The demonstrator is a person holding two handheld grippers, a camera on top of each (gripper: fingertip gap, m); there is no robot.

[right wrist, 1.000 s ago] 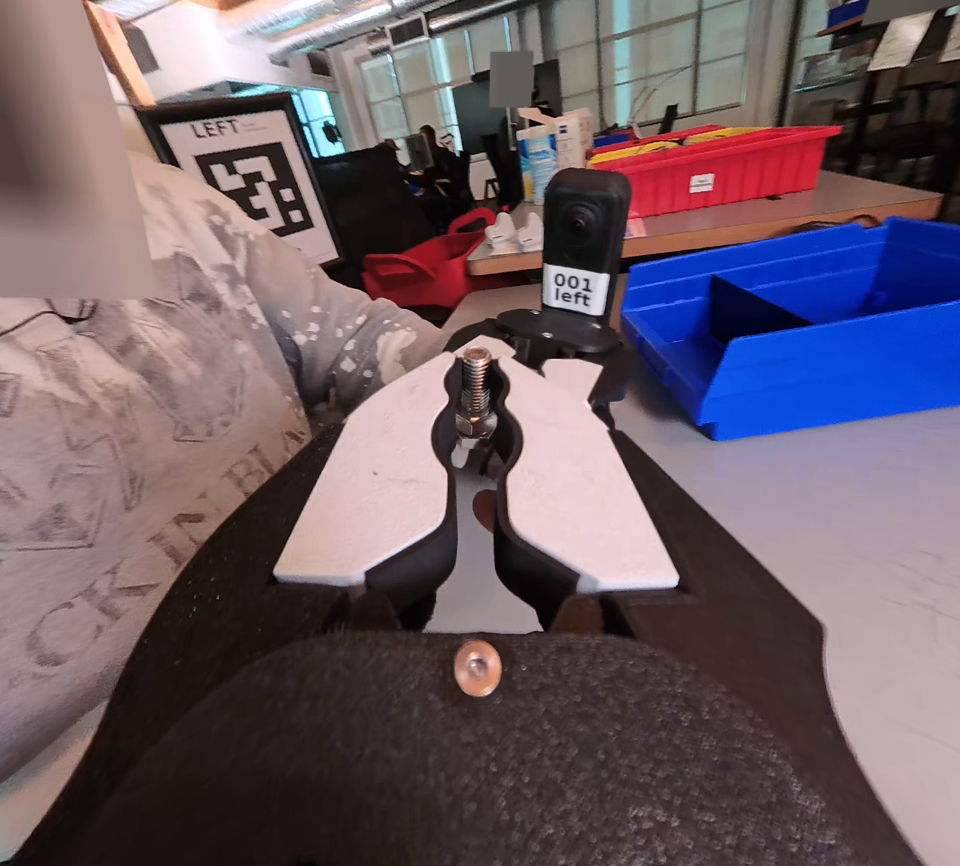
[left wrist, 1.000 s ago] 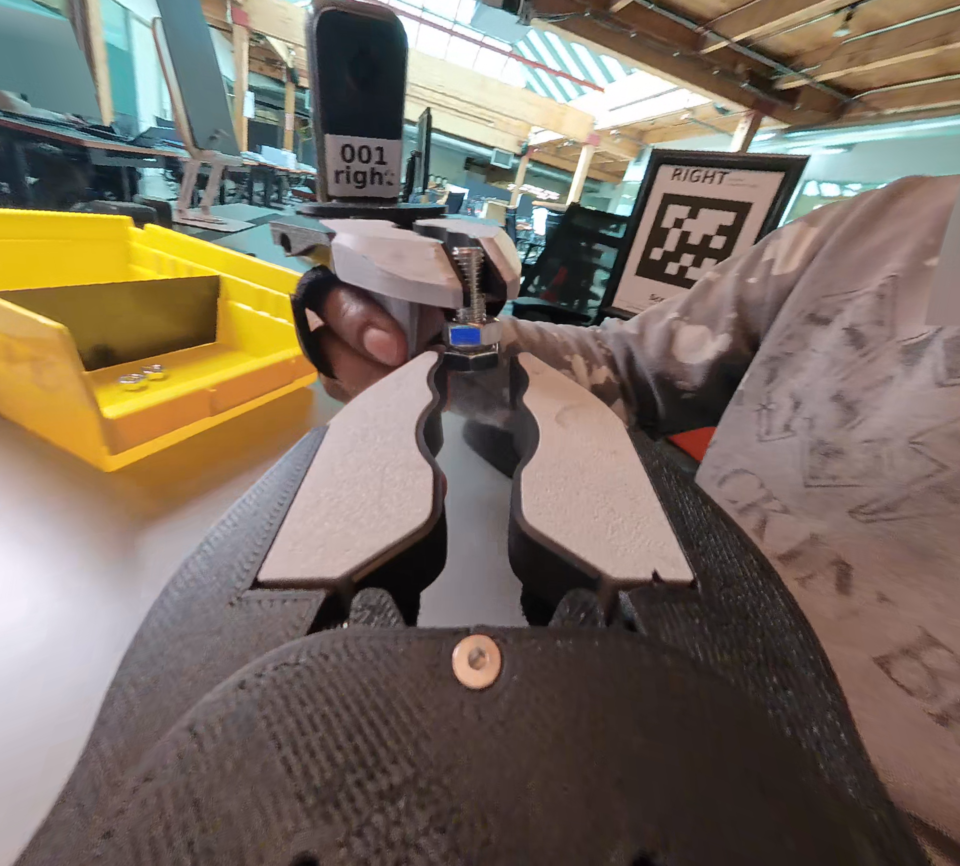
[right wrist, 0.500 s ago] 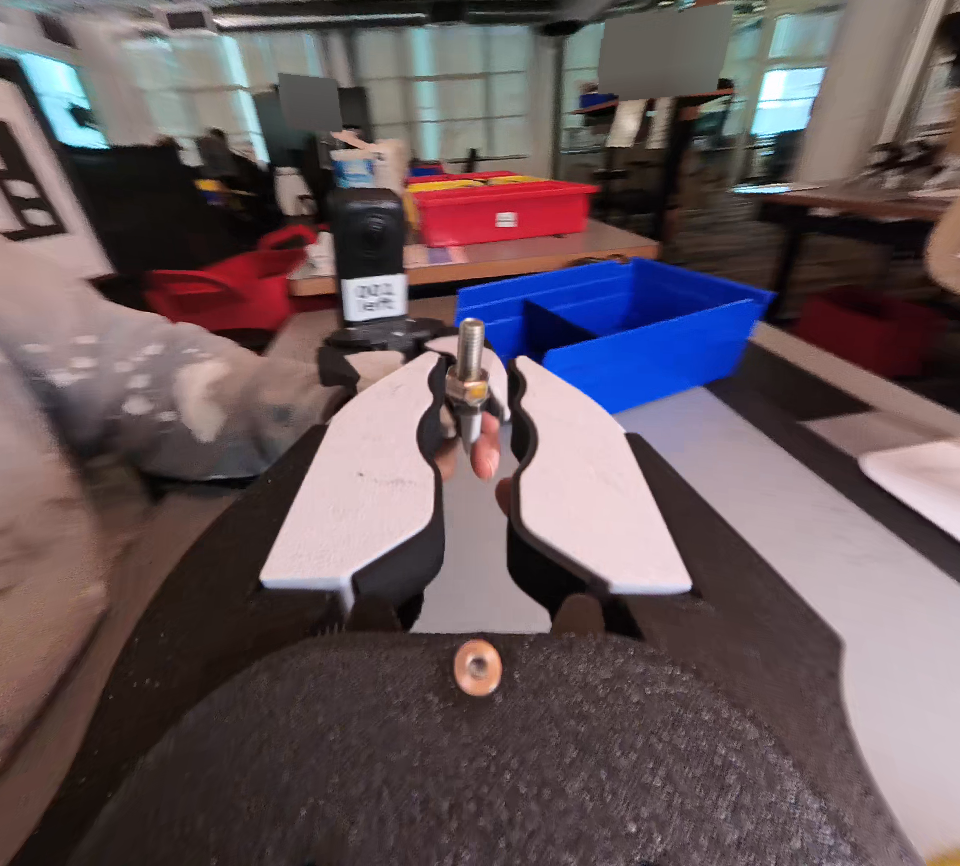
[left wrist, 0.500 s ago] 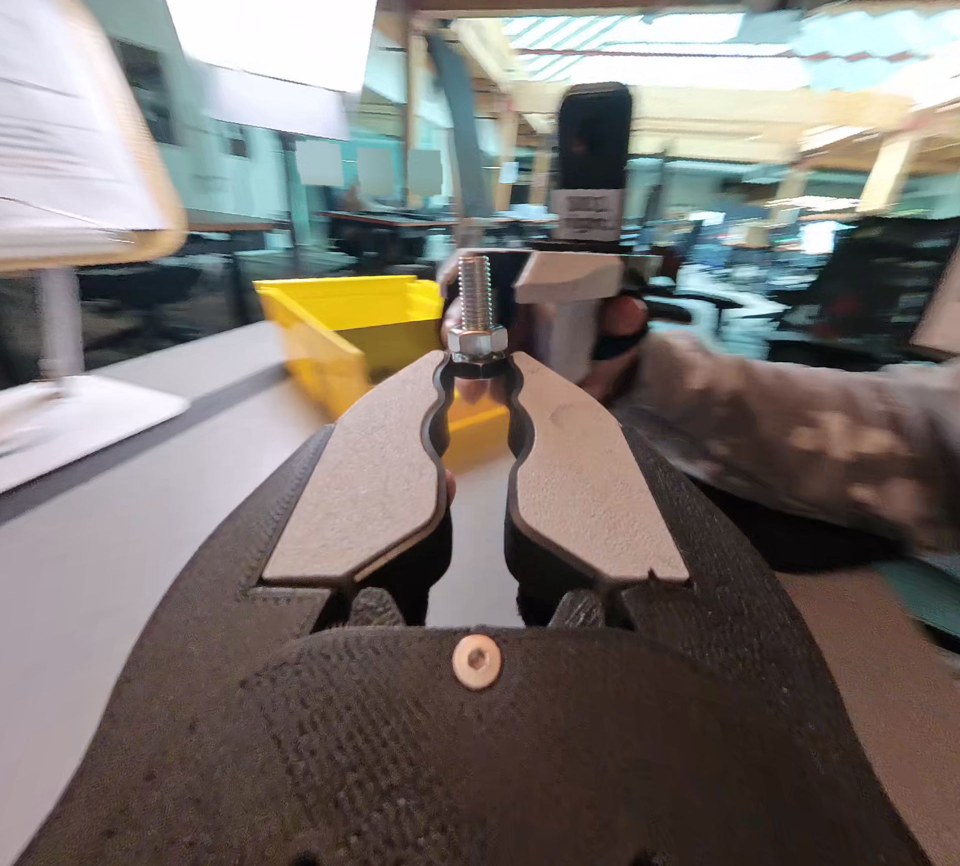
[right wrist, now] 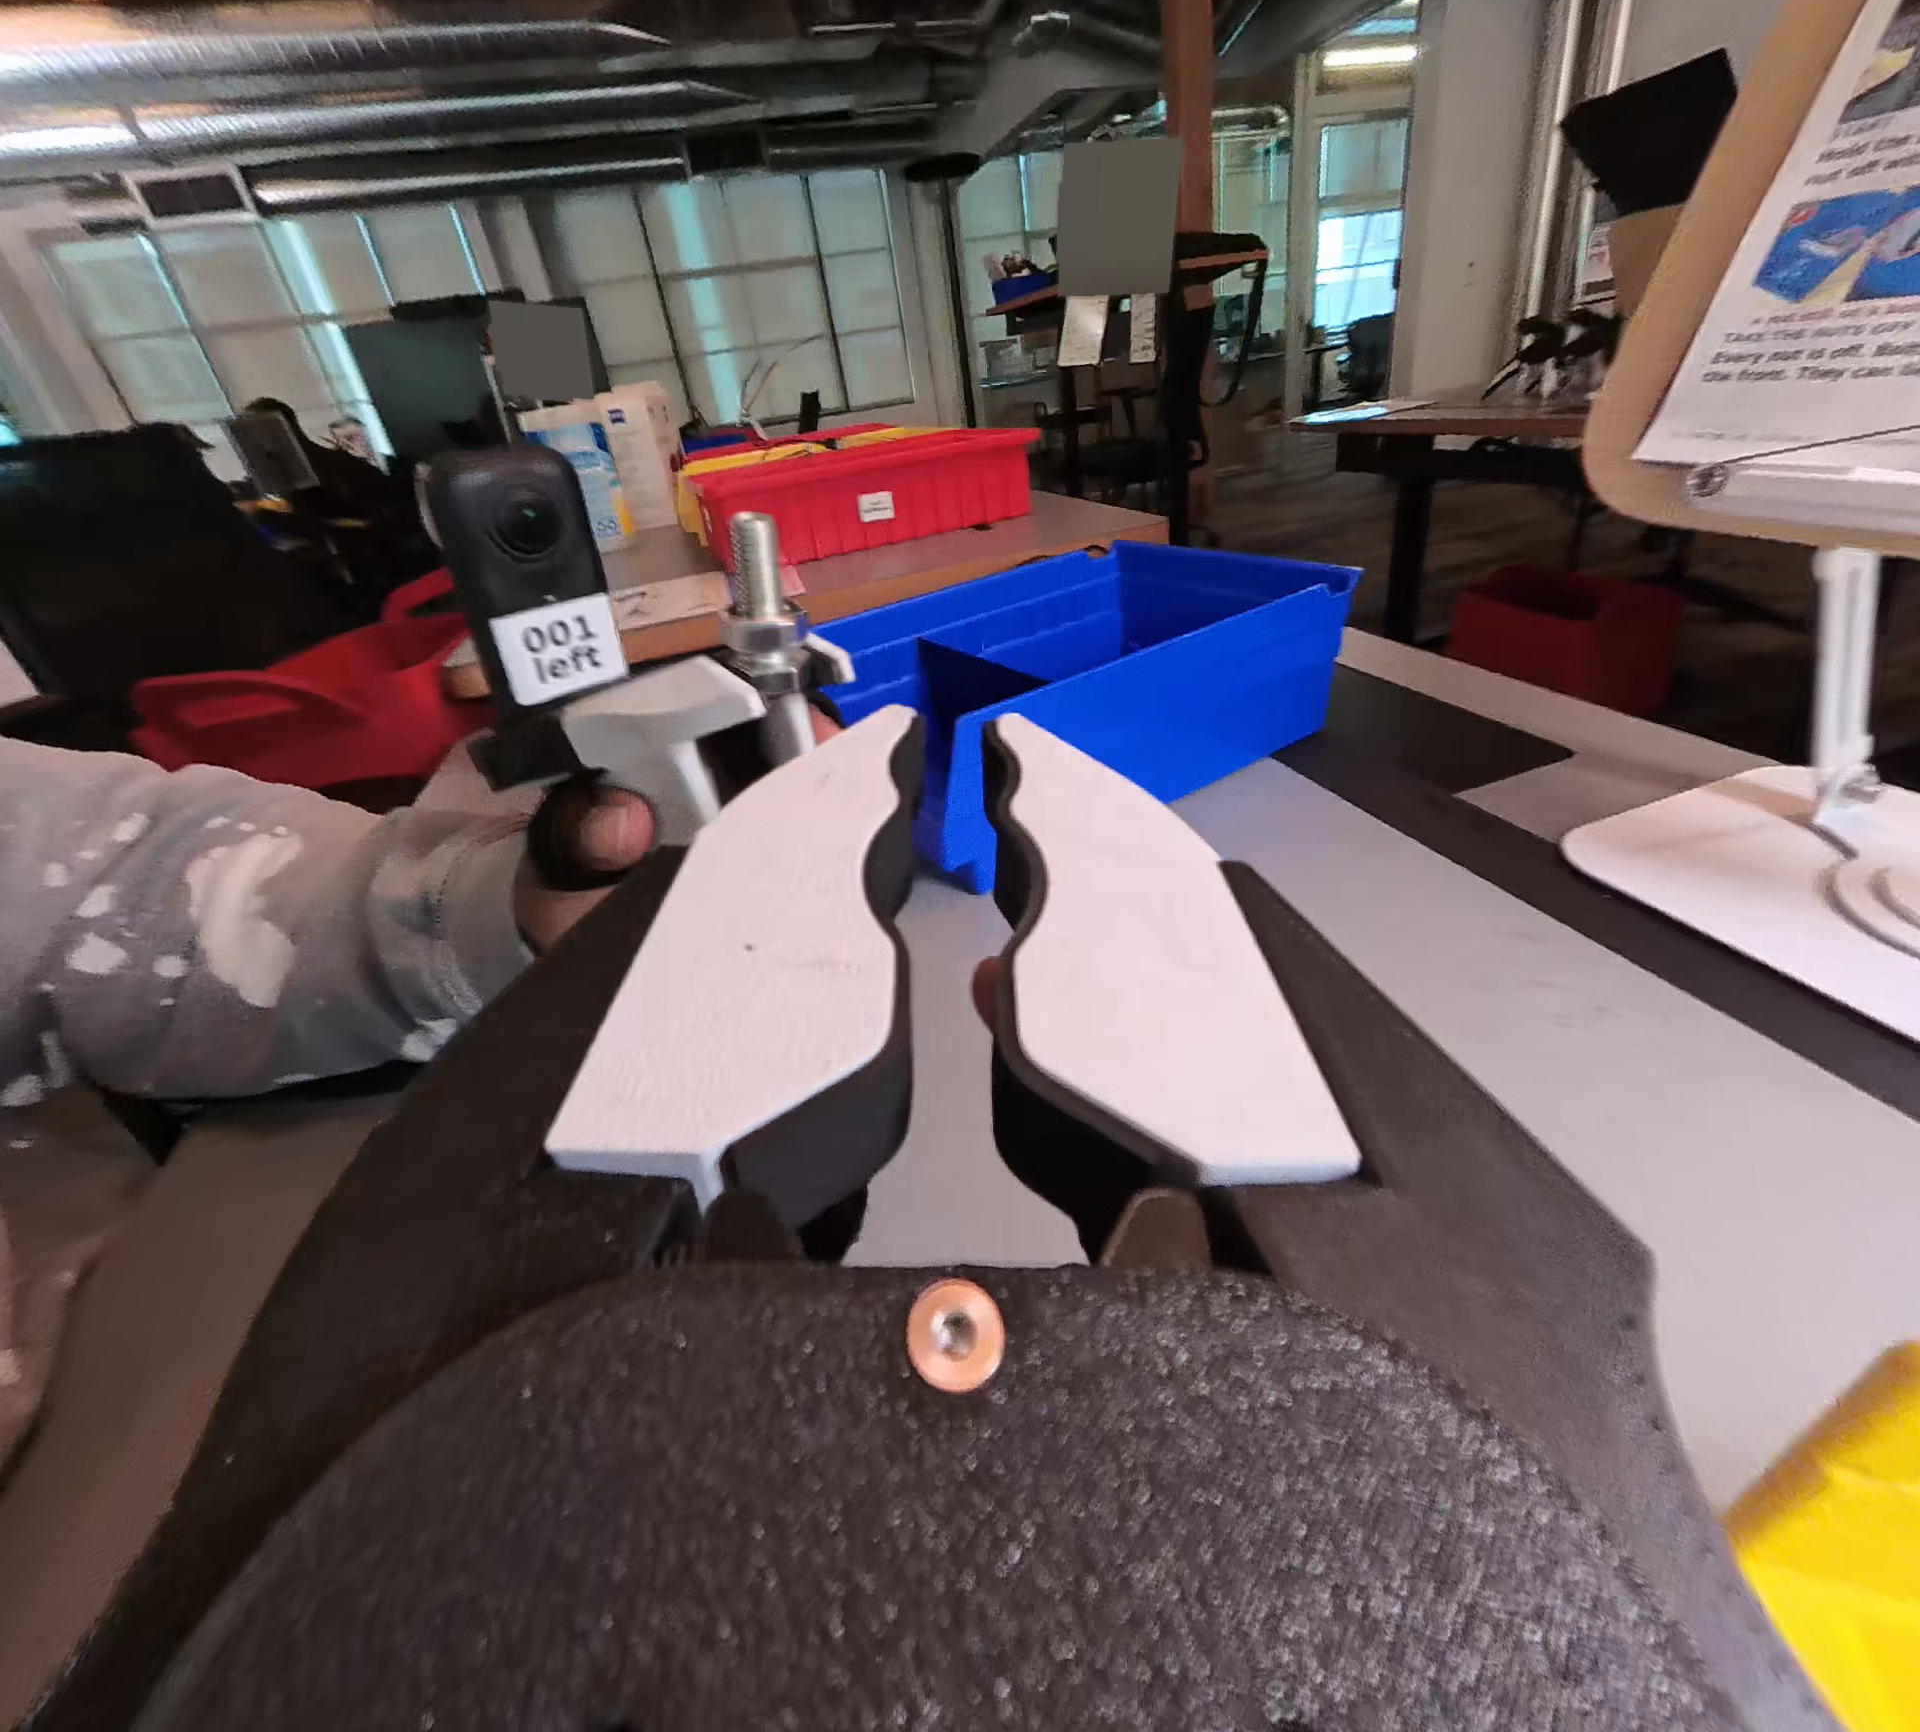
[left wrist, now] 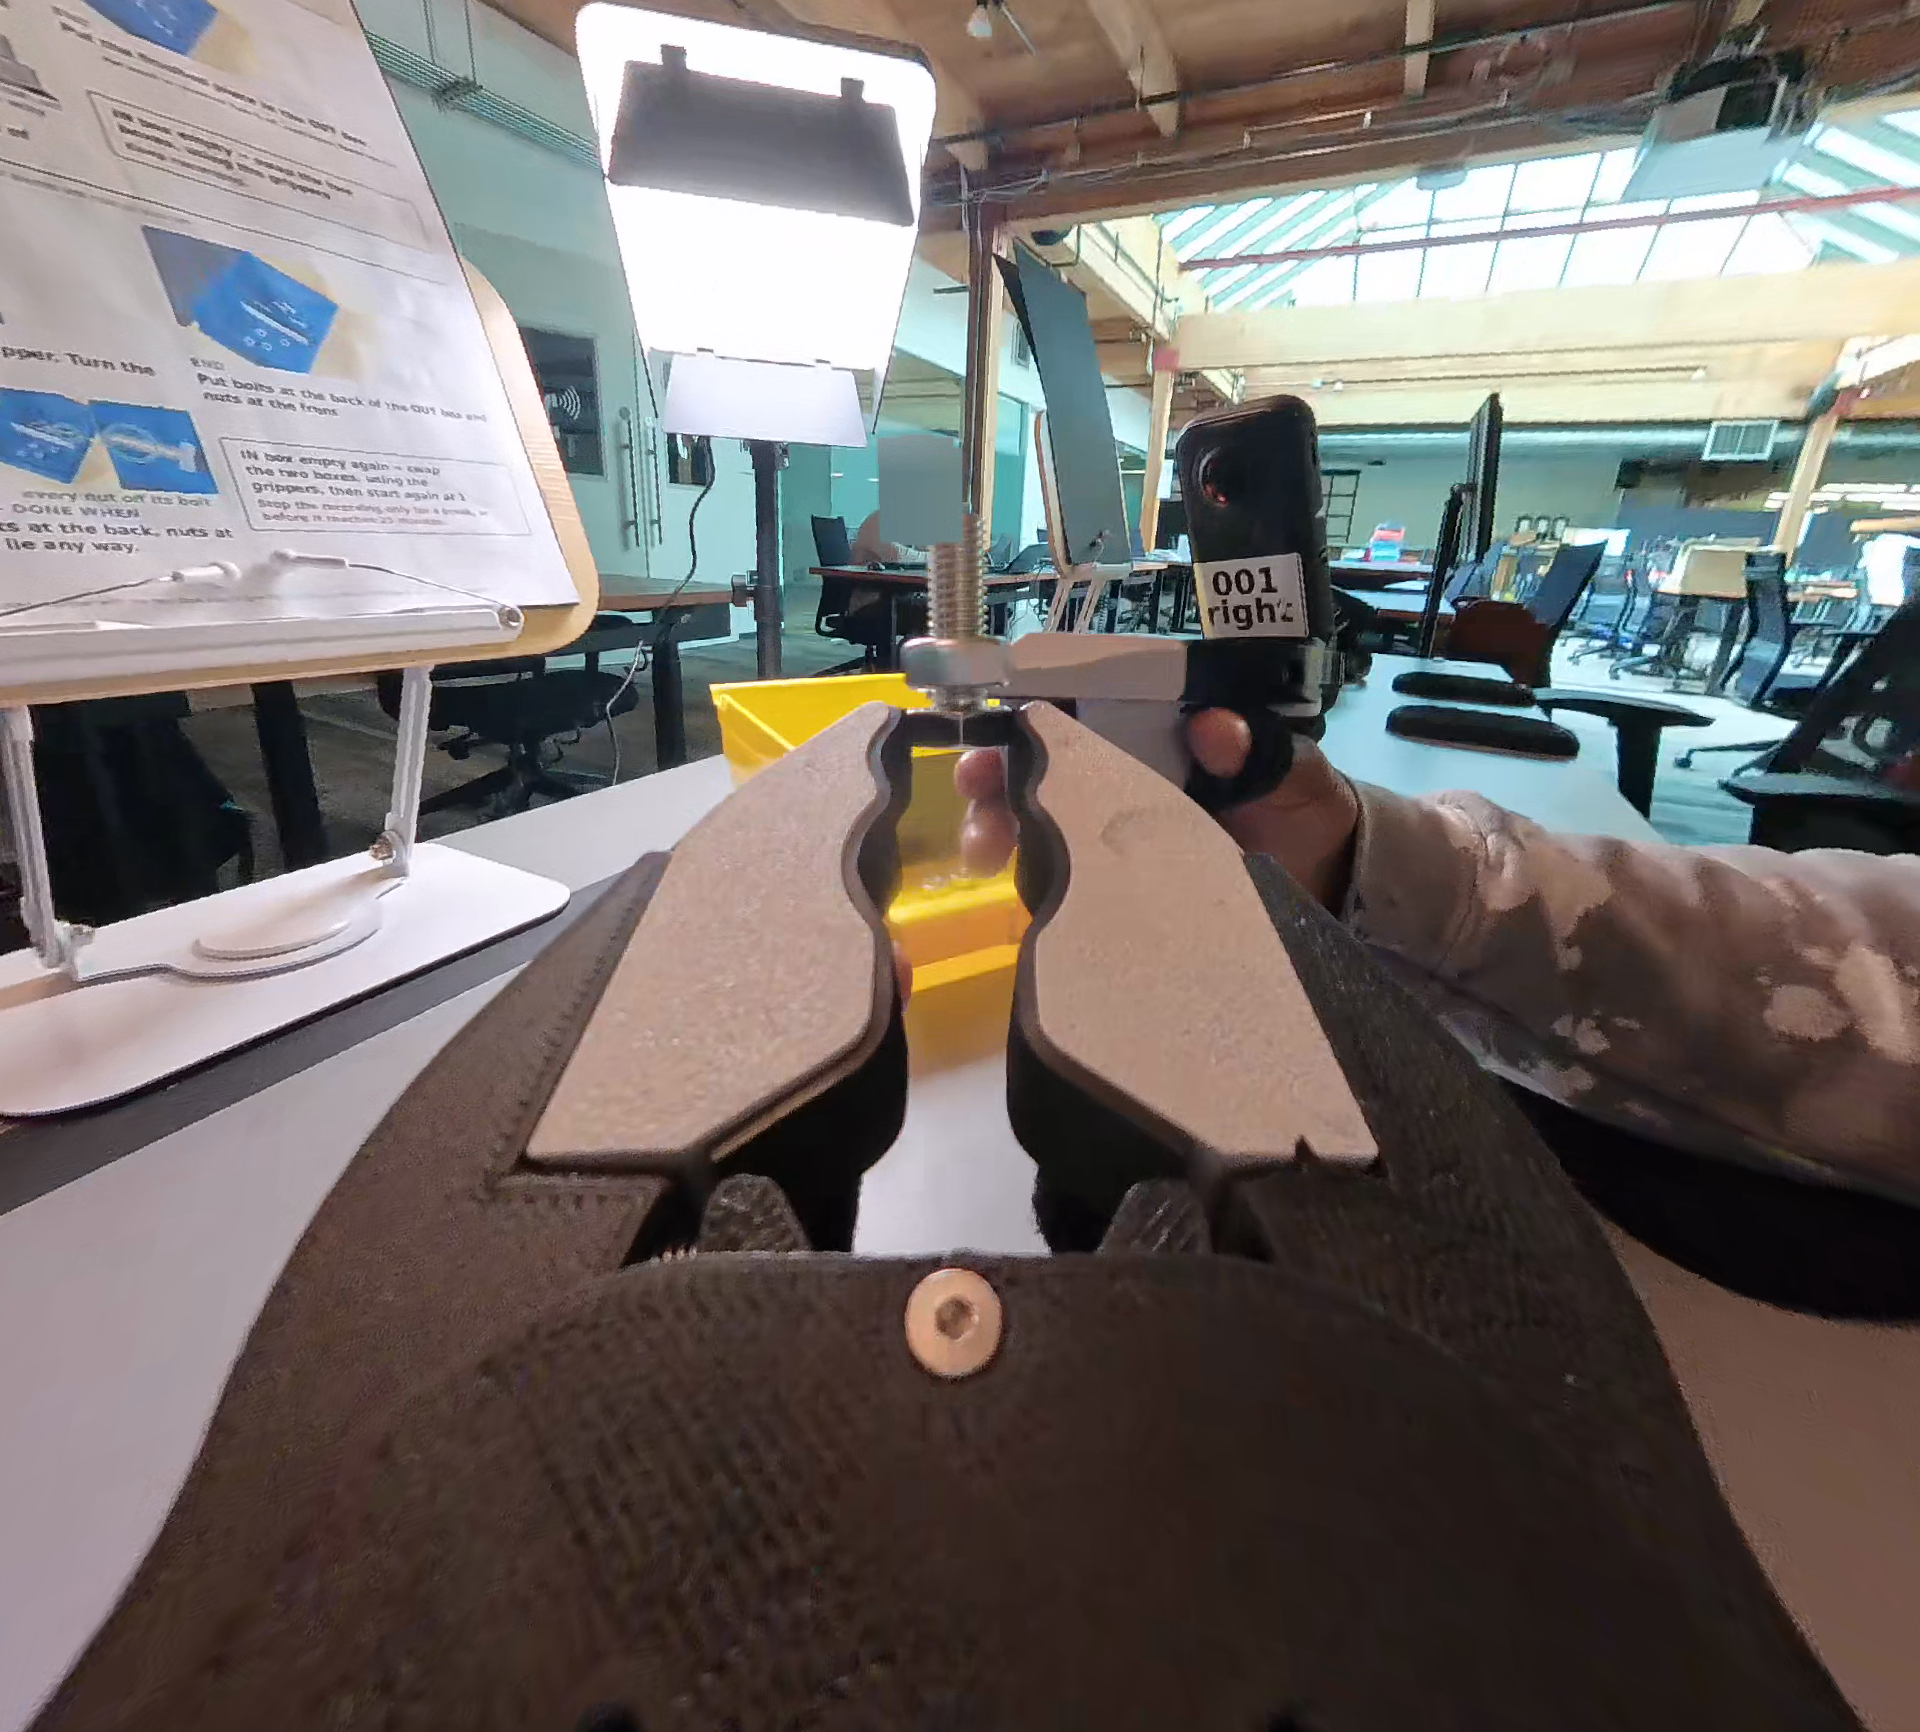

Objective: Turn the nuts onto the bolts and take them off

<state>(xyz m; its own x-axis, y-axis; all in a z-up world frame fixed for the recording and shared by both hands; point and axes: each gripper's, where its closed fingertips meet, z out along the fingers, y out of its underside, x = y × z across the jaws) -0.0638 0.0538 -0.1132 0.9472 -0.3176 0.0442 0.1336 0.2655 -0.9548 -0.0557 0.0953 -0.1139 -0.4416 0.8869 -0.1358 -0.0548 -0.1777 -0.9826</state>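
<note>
Grey table [right wrist: 1455, 1007] in open workshop, left gripper [left wrist: 961, 732] clamped on upright bolt [left wrist: 961, 586] rising above its fingertips, nut [right wrist: 764, 633] threaded on, right gripper [right wrist: 951, 732] narrowly parted, empty, bolt just upper left of its tips, blue bin [right wrist: 1143, 643] behind.

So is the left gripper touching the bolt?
Touching. The left wrist view shows the left gripper's two fingertips pinched on the lower end of the bolt, with no gap.
</note>
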